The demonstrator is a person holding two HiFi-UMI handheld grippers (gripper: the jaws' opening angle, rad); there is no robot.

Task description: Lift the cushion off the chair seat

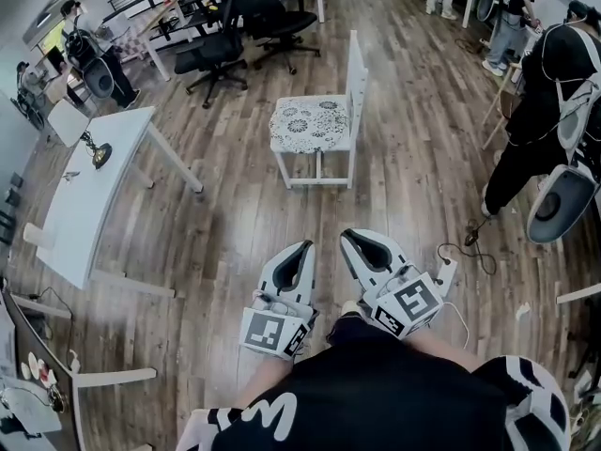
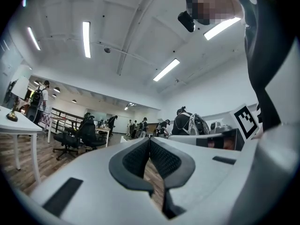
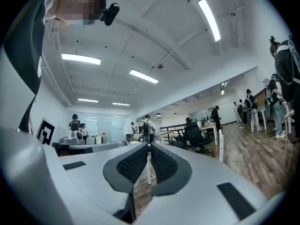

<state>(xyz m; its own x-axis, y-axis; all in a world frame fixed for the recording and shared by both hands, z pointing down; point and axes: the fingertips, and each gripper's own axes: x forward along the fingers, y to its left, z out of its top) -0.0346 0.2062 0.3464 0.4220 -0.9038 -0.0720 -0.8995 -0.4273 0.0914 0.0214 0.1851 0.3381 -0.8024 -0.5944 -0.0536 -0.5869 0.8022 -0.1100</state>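
A white wooden chair (image 1: 355, 75) stands on the wood floor ahead of me, with a white floral-patterned cushion (image 1: 310, 122) lying flat on its seat. Both grippers are held low and close to my body, pointing level toward the chair and well short of it. My left gripper (image 1: 305, 246) is shut with nothing in it; its dark pads meet at the tips in the left gripper view (image 2: 149, 139). My right gripper (image 1: 347, 236), beside it, is likewise shut and empty (image 3: 149, 145).
A white table (image 1: 99, 181) with a small lamp stands at the left. Black office chairs (image 1: 223, 47) are behind the white chair. People with gear stand at the right (image 1: 549, 111) and the far left (image 1: 94, 59). A cable (image 1: 474, 242) lies on the floor near my right.
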